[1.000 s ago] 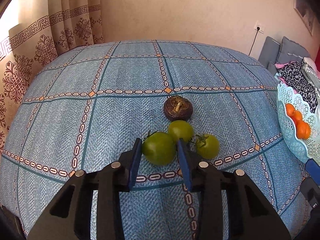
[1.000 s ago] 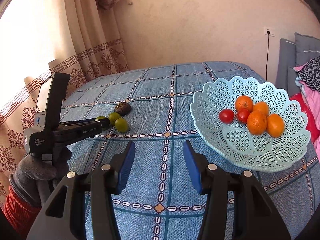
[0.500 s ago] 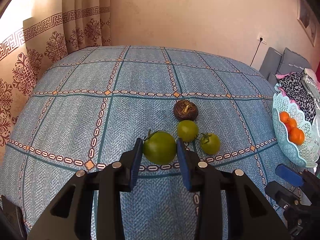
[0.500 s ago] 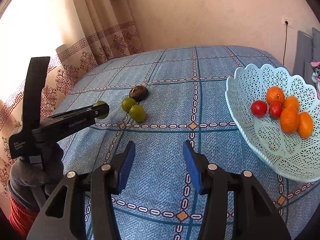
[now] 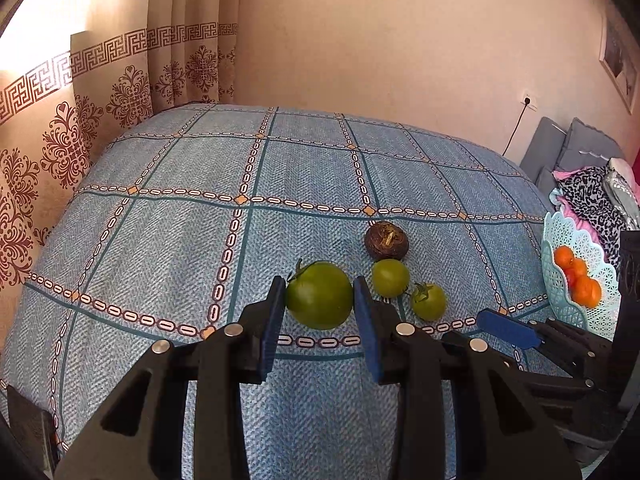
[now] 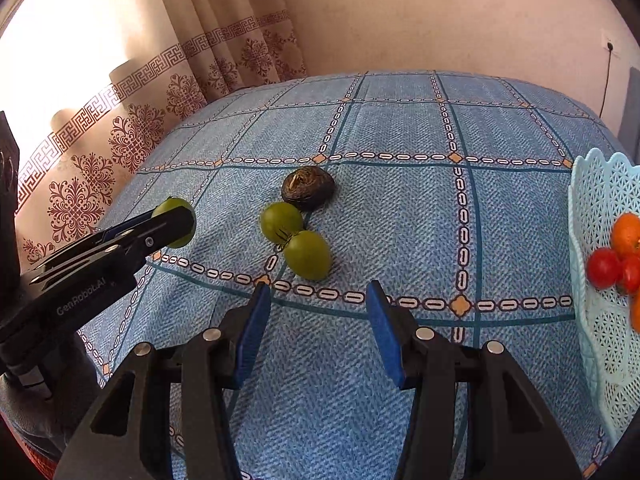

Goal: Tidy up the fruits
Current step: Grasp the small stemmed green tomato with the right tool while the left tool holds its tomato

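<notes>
A: Green tomato (image 5: pixel 319 295), the big one, sat between the blue pads of the left gripper (image 5: pixel 319 309), both pads touching its sides. I read the jaws as clamped on it. Whether it was lifted clear of the bed's blue cover (image 5: pixel 168 248) or resting on it, I could not tell.

B: From the right wrist view it showed only as a green bulge behind the left gripper's tip, apart from the other fruit. Why take that one first, do you think?

A: It lay at the outer edge of the cluster, on the left side, so the pads could straddle it without knocking the others. Two smaller green tomatoes (image 6: pixel 296 240) stayed on the cover touching each other, with the dark wrinkled fruit (image 6: pixel 308 187) just behind them.

B: And the right gripper (image 6: pixel 318 330)?

A: Its jaws stood wide apart with nothing between them, pointed at the nearer small tomato, which sat just beyond the tips. That looked like lining up for the next pick.

B: The destination?

A: Presumably the pale blue lattice basket (image 6: pixel 588 216) at the right edge, already holding oranges (image 6: pixel 627 234) and red tomatoes (image 6: pixel 604 267). It sat well apart from the green cluster, so the big tomato had a carry across the bed ahead of it.
</notes>
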`<state>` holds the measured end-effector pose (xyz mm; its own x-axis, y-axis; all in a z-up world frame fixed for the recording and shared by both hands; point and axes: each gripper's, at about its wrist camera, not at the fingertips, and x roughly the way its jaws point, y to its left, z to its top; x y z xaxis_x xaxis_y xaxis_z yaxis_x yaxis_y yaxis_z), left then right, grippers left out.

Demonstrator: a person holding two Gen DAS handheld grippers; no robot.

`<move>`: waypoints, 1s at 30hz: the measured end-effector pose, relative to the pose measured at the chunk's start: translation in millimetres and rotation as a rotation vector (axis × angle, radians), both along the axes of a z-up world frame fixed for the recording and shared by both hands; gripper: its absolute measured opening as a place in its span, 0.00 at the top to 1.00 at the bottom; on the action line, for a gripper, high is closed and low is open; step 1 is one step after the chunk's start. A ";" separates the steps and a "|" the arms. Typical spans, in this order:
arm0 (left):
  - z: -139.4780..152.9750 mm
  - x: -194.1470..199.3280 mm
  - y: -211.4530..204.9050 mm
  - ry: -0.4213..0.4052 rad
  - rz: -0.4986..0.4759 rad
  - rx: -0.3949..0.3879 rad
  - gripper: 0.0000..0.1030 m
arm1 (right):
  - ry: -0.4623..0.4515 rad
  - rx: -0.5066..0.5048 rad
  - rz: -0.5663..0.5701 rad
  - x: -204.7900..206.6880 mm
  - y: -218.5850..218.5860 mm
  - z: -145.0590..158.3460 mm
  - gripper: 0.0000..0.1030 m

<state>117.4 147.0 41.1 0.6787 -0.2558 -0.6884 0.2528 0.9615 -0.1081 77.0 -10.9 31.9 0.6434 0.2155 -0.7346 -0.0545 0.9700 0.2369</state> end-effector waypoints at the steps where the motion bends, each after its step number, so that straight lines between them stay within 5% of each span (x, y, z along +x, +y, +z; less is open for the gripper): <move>1: -0.5 0.8 0.8 0.002 0.003 -0.001 0.66 | 0.001 -0.008 0.004 4.7 2.4 -1.3 0.52; 13: -1.2 2.9 5.4 0.012 0.014 -0.016 0.66 | -0.001 -0.067 0.001 40.5 17.6 -10.4 0.64; 18: -1.6 3.7 5.9 0.015 0.013 -0.018 0.66 | -0.007 -0.089 0.011 36.5 22.8 -11.6 0.73; 30: 0.8 0.6 3.9 0.009 -0.002 -0.023 0.66 | -0.024 -0.052 -0.008 5.5 13.8 -3.4 0.73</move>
<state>118.0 150.9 42.0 0.6723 -0.2732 -0.6880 0.2537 0.9582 -0.1325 82.5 2.9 28.5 0.6628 0.1724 -0.7287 -0.0519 0.9814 0.1849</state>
